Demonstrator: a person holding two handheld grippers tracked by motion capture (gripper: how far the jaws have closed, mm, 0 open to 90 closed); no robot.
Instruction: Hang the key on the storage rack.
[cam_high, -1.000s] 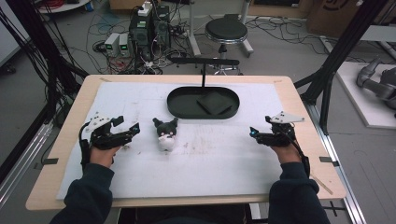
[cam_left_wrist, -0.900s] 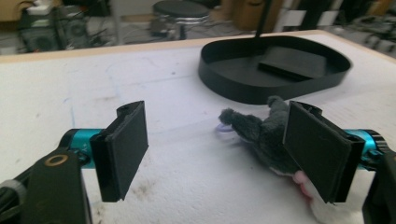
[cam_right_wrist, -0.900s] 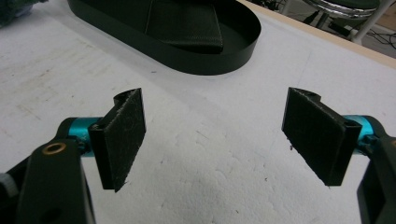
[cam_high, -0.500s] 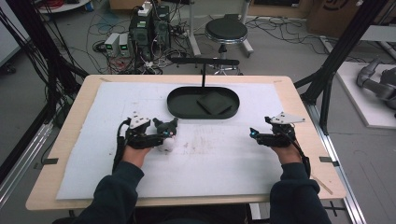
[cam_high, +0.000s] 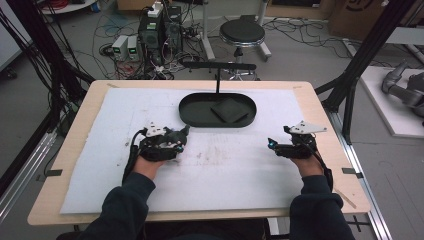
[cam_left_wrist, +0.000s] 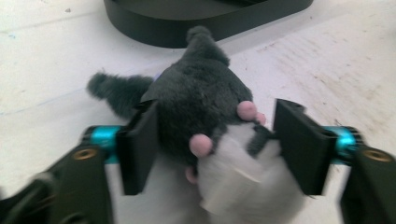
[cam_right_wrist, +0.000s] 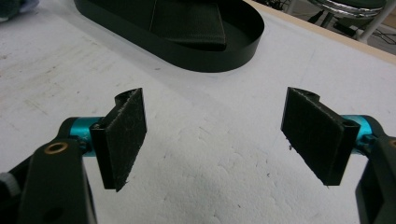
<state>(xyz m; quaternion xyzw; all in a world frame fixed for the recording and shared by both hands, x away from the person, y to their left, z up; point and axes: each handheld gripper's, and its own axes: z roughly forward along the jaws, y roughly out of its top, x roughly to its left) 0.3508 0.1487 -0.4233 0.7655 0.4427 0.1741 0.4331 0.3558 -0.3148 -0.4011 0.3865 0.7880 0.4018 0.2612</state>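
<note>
Moved rightward, left claw (cam_left_wrist: 210, 144) now straddles the plush toy (cam_left_wrist: 201, 107).

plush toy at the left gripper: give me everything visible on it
The plush toy is small and soft: fuzzy dark grey body, white lower part, small pink nubs, two dark pointed tufts. It lies on the white foam mat, just short of the black oval tray. The left gripper brackets it, jaws on either side; whether they press it is unclear.

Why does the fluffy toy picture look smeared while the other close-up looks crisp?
Left gripper view: the plush toy sits very close between the jaws and looks soft, its white part washed out. Right gripper view: the jaw pads and black tray are sharp. High view: even light, faint shadows.
</note>
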